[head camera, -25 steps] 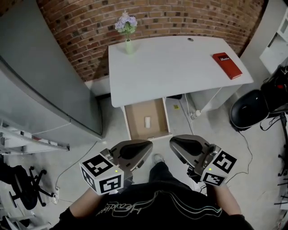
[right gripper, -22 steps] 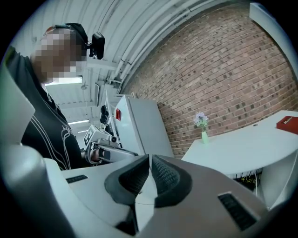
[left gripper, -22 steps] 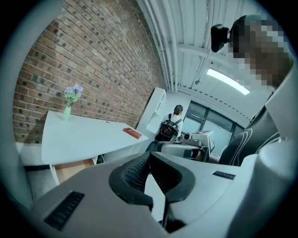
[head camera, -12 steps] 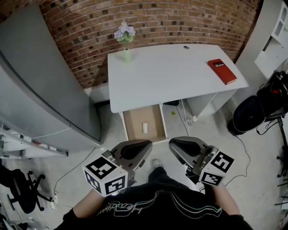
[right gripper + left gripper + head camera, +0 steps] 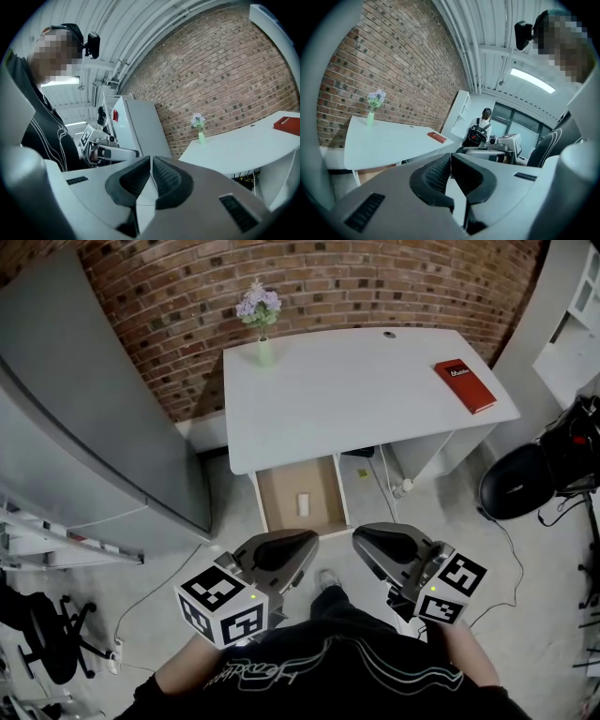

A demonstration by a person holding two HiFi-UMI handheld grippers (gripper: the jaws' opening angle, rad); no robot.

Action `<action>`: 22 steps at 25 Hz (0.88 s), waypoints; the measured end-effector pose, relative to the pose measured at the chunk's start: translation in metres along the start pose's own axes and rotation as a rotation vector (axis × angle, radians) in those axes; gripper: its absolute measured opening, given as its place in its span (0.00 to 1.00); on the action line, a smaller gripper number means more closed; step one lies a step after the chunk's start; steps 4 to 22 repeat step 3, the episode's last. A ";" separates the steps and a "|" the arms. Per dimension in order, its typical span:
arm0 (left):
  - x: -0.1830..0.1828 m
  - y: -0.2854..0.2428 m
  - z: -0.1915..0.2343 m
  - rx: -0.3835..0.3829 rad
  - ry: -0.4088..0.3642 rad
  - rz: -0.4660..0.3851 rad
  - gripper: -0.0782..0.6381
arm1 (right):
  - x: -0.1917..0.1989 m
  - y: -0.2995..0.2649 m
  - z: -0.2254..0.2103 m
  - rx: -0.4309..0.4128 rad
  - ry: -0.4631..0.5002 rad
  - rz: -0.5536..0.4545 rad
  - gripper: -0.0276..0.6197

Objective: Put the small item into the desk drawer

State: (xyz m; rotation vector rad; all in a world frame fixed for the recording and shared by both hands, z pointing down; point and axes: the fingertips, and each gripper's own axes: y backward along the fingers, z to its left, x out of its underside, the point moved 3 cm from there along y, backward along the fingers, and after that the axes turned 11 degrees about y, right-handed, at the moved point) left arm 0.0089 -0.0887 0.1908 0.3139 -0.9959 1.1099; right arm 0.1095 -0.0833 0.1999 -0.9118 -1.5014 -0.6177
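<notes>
Left gripper (image 5: 450,157) jaws pressed together, nothing between them. Right gripper (image 5: 151,160) jaws also pressed together, empty. Both held low in front of the person, side by side, apart, short of the drawer (image 5: 273,509). Drawer pulled open under the desk's (image 5: 356,395) near edge, toward its left end. Small white item (image 5: 304,504) lies on the drawer floor, about mid-drawer. Red book (image 5: 464,385) at the tabletop's right edge; vase of flowers (image 5: 262,322) at its far left corner.
</notes>
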 end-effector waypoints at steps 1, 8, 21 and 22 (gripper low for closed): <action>0.001 -0.001 0.001 -0.002 0.002 0.002 0.14 | 0.001 -0.001 -0.002 0.001 -0.004 0.000 0.12; 0.003 -0.004 0.004 -0.005 0.006 0.007 0.14 | 0.004 -0.002 -0.005 0.002 -0.011 0.002 0.12; 0.003 -0.004 0.004 -0.005 0.006 0.007 0.14 | 0.004 -0.002 -0.005 0.002 -0.011 0.002 0.12; 0.003 -0.004 0.004 -0.005 0.006 0.007 0.14 | 0.004 -0.002 -0.005 0.002 -0.011 0.002 0.12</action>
